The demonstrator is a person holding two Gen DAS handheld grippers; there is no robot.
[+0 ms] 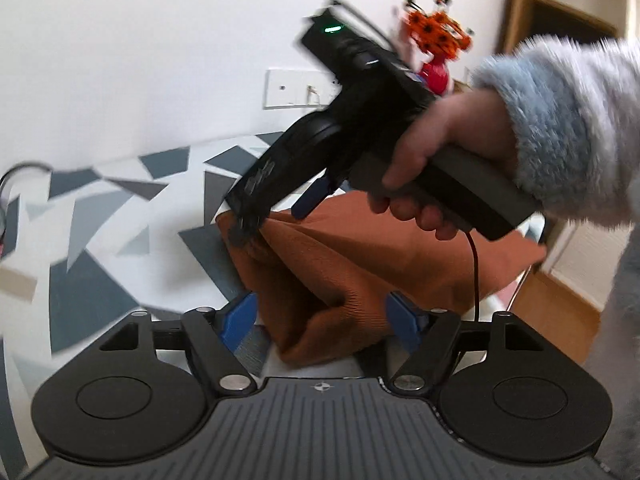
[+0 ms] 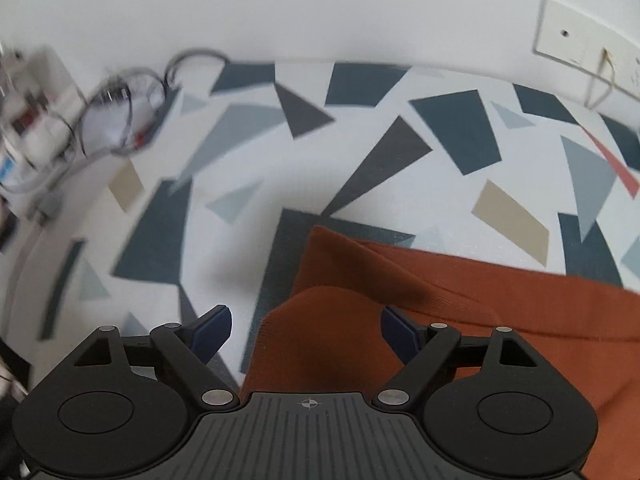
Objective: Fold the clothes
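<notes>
Two tools are at work over one rust-orange garment. The left tool [image 1: 326,320] has its blue pads spread wide, with a fold of the rust-orange garment [image 1: 360,272] lying between them; neither pad visibly presses on it, so the cloth lies loose in the gap. The right tool [image 2: 306,332] likewise stands well open above a rounded hump of the same garment [image 2: 460,300], its pads clear of the cloth on both sides.

In the left wrist view, the right tool [image 1: 276,208] appears at about 12 o'clock from the left one, angled down with its tips at the garment's far edge, gripped by a hand [image 1: 440,160] in a fluffy pale-blue sleeve [image 1: 568,120]. The garment lies bunched on a worktop [image 2: 360,140] covered in a white pattern of grey, navy and tan shards. At 10 o'clock in the right wrist view, a tangle of cables [image 2: 120,112] sits blurred by the wall. A white wall plate [image 2: 580,40] is at 2 o'clock.
</notes>
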